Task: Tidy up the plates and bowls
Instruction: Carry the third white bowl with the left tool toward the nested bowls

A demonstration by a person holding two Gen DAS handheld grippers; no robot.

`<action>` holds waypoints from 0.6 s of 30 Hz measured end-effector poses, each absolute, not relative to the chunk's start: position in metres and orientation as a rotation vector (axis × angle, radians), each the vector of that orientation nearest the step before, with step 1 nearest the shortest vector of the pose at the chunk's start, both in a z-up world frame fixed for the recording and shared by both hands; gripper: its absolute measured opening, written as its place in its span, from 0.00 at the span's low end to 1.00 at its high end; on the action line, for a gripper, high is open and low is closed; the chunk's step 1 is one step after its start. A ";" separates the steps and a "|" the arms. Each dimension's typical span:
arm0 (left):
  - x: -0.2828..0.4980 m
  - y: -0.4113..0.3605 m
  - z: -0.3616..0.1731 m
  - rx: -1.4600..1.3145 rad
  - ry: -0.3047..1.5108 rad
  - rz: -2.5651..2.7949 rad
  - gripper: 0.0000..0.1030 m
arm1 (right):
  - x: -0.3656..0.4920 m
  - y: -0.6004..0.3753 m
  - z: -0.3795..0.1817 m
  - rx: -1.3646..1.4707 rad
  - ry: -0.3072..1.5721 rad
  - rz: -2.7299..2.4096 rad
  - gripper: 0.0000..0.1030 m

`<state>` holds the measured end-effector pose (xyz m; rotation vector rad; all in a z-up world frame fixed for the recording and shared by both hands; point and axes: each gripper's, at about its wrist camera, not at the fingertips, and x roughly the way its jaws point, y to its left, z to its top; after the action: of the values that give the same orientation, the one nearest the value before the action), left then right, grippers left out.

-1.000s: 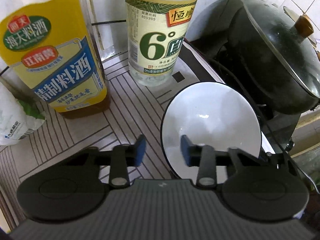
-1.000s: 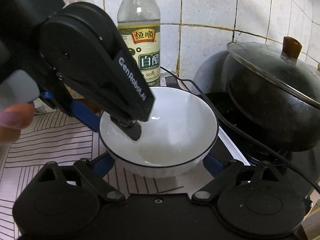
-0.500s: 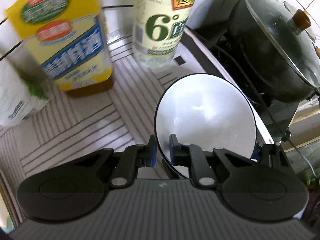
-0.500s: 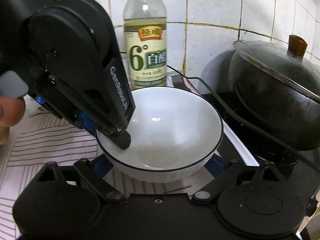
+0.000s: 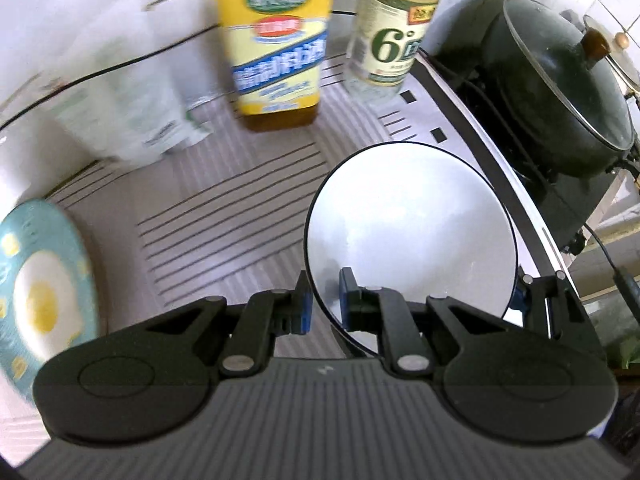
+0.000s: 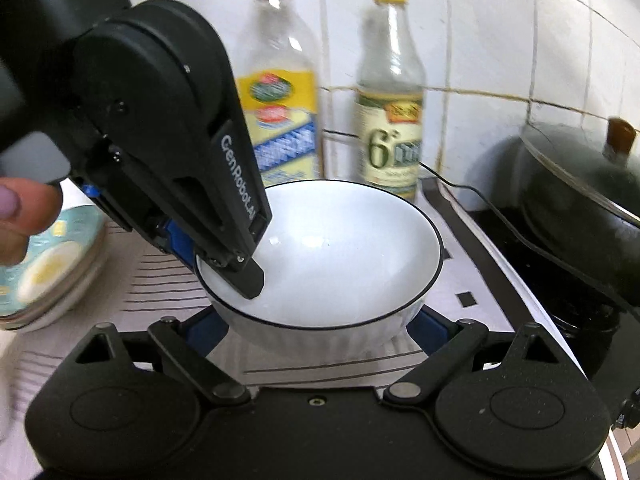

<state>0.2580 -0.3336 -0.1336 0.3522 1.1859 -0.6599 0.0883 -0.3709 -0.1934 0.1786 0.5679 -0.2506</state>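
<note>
L gripper clamped on white bowl rim at its 9 o'clock; R gripper pads pressed to bowl's outer wall at both sides; bowl over striped mat w/ yellow-label bottle & vinegar bottle at 12; egg plate at 9; black pot at 2.

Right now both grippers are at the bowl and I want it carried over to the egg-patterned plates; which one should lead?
Probably left. The left hand-held gripper is clamped on the white bowl's rim, nearer the egg-patterned plates. The right hand-held gripper only straddles its base from the stove side.
</note>
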 end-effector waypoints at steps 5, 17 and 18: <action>0.250 -0.296 -0.110 0.315 1.196 -0.621 0.12 | 0.072 -0.349 -0.169 0.156 0.543 -0.151 0.94; 0.226 -0.205 -0.076 0.206 1.200 -0.487 0.12 | 0.059 -0.288 -0.134 0.068 0.511 0.088 0.93; 0.223 -0.197 -0.074 0.200 1.195 -0.481 0.12 | 0.059 -0.285 -0.132 0.061 0.513 0.104 0.93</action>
<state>0.2231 -0.1973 -0.0744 0.2002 1.1954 -0.4812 0.0589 -0.2847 -0.1325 0.0612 0.5134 0.1045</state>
